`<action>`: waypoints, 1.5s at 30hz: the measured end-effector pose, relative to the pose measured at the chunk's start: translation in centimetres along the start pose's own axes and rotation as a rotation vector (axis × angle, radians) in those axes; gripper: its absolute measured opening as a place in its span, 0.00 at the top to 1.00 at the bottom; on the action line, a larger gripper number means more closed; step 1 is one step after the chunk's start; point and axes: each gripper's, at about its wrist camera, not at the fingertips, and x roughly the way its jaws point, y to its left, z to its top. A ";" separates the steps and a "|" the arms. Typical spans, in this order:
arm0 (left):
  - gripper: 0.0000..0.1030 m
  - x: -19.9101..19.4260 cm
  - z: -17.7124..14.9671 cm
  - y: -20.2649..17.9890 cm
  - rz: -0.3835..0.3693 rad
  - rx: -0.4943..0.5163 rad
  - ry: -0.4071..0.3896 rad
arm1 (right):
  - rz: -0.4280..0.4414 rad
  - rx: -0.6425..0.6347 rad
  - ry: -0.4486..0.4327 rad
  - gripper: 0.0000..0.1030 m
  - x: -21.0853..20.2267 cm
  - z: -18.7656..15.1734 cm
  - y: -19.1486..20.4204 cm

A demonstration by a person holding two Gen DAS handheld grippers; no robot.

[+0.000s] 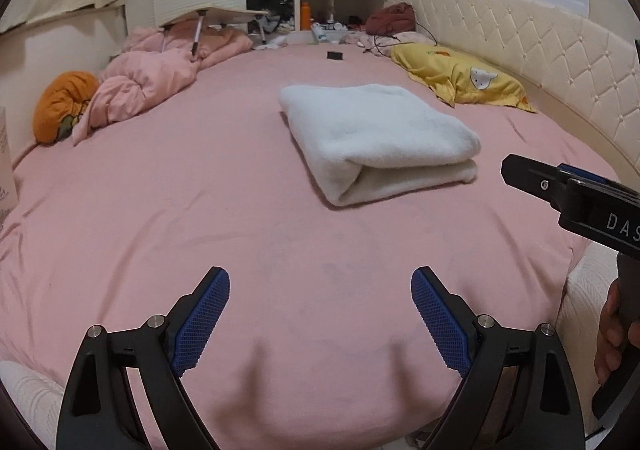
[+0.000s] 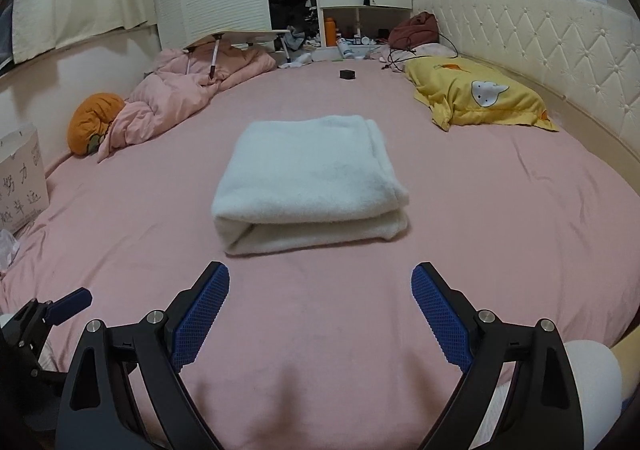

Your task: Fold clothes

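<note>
A white fleece garment (image 1: 376,137) lies folded into a thick rectangle on the pink bed sheet (image 1: 200,209); it also shows in the right wrist view (image 2: 312,181). My left gripper (image 1: 320,314) is open and empty, above the sheet well short of the bundle. My right gripper (image 2: 320,314) is open and empty, just in front of the bundle's folded edge. The right gripper's body shows at the right edge of the left wrist view (image 1: 576,197); the left gripper shows at the lower left of the right wrist view (image 2: 52,310).
A crumpled pink duvet (image 1: 152,77) and an orange cushion (image 1: 60,105) lie at the left. A yellow pillow (image 1: 460,77) rests by the padded headboard (image 1: 540,41). A small black object (image 1: 334,55) sits far back. A cardboard box (image 2: 20,181) stands left.
</note>
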 end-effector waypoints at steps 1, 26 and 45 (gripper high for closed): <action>0.10 0.0 0.0 0.0 -0.001 -0.004 0.002 | 0.002 0.002 0.003 0.10 0.0 0.0 -0.1; 0.10 14.9 6.2 4.1 -0.730 -0.926 0.289 | 0.825 0.846 0.362 0.10 16.7 3.0 -14.7; 0.63 20.8 7.0 -1.0 -0.644 -1.033 0.209 | 0.789 0.864 0.335 0.62 21.9 3.5 -16.7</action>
